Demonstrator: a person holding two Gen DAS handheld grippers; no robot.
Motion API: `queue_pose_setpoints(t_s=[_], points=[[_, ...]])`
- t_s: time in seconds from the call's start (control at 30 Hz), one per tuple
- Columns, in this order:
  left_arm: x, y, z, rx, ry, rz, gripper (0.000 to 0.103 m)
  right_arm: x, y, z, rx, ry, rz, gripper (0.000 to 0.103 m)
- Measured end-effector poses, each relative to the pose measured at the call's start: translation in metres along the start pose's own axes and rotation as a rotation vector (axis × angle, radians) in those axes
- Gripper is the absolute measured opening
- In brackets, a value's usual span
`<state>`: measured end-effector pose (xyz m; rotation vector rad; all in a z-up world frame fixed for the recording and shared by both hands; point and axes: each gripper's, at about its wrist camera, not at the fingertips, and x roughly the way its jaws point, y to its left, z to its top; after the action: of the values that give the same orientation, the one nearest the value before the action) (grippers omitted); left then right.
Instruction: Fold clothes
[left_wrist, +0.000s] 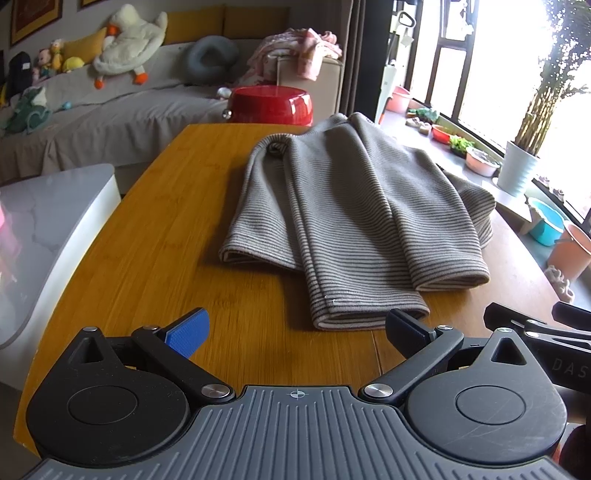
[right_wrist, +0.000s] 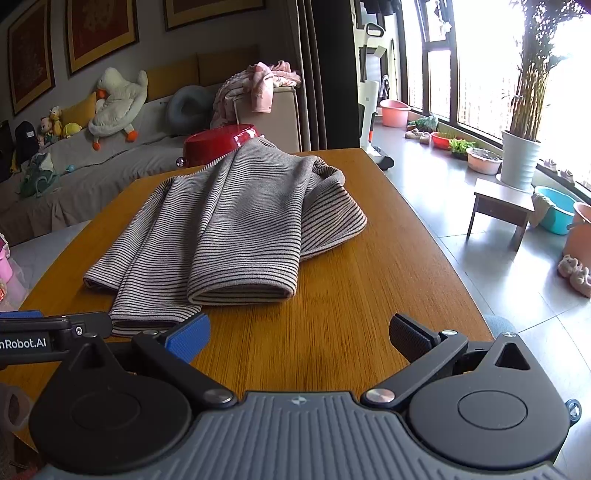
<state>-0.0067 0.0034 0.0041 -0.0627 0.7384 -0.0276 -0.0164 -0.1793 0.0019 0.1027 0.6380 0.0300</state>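
Observation:
A grey striped garment (left_wrist: 351, 221) lies on the wooden table (left_wrist: 147, 258), with both sleeves laid lengthwise over the body and cuffs toward me. It also shows in the right wrist view (right_wrist: 229, 229). My left gripper (left_wrist: 295, 332) is open and empty, just short of the near cuff. My right gripper (right_wrist: 299, 336) is open and empty, over bare table in front of the garment's near edge. The right gripper shows at the right edge of the left wrist view (left_wrist: 535, 325); the left gripper shows at the left edge of the right wrist view (right_wrist: 55, 325).
A red basin (left_wrist: 271, 105) sits beyond the table's far end. A grey sofa (left_wrist: 92, 118) with plush toys is behind. A white marble side table (left_wrist: 48, 229) stands left. A small stool (right_wrist: 502, 206), tubs and a potted plant (right_wrist: 521, 155) stand on the floor at right.

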Motion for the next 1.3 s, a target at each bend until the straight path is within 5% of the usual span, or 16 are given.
queue_pose_setpoints(t_s=[1.0, 1.3], points=[[0.013, 0.007, 0.008, -0.013, 0.029, -0.020, 0.103, 0.014, -0.011, 0.004, 0.021, 0.025, -0.002, 0.103], [0.042, 0.002, 0.038, 0.031, 0.050, -0.137, 0.103, 0.035, -0.030, 0.027, 0.101, 0.032, 0.085, 0.103]])
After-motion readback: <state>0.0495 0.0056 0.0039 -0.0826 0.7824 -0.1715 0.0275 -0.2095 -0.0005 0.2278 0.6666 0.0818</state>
